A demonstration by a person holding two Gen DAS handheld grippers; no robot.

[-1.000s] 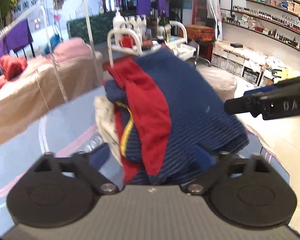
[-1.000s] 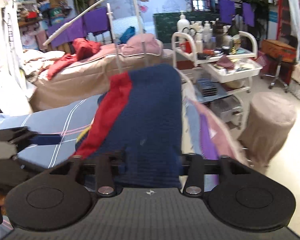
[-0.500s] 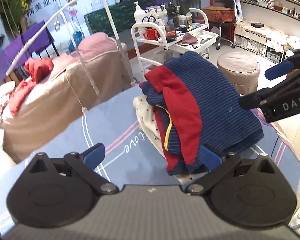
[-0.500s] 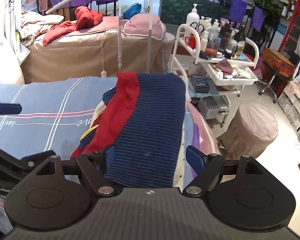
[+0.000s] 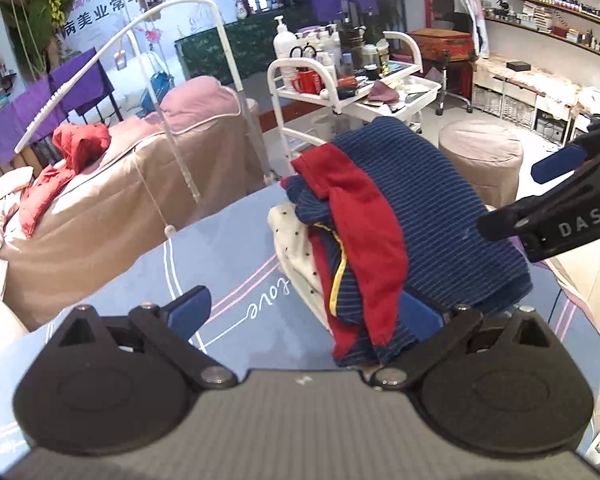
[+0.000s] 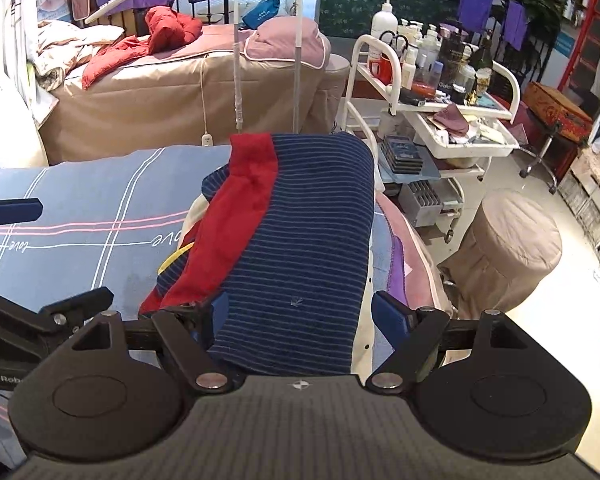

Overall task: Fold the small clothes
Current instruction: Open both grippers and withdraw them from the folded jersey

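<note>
A navy striped garment with a red panel lies folded on top of a small stack of clothes, near the right edge of a bed covered by a blue sheet with pale stripes and the word "love". Under it, in the left wrist view, a white dotted piece sticks out on the left side of the stack, and a yellow trim edge shows between the layers.

The right gripper hangs just at the near edge of the striped garment with its fingers spread wide on either side of the cloth, pinching nothing. The left gripper sits near the left front of the stack, its fingers also spread and empty; the red panel's lower corner hangs between them.

The stack looks placed, so the step in hand seems to be letting go and tidying. To do that well, both grippers should draw straight back and slightly up, so no finger drags the top layer off the pile. The red flap hanging at the near left looks loose; tucking it under or smoothing it flat would square the stack. The pile sits close to the bed's right edge, with a round stool and a white trolley beyond, so any nudge is best aimed left, toward the middle of the bed.
</note>
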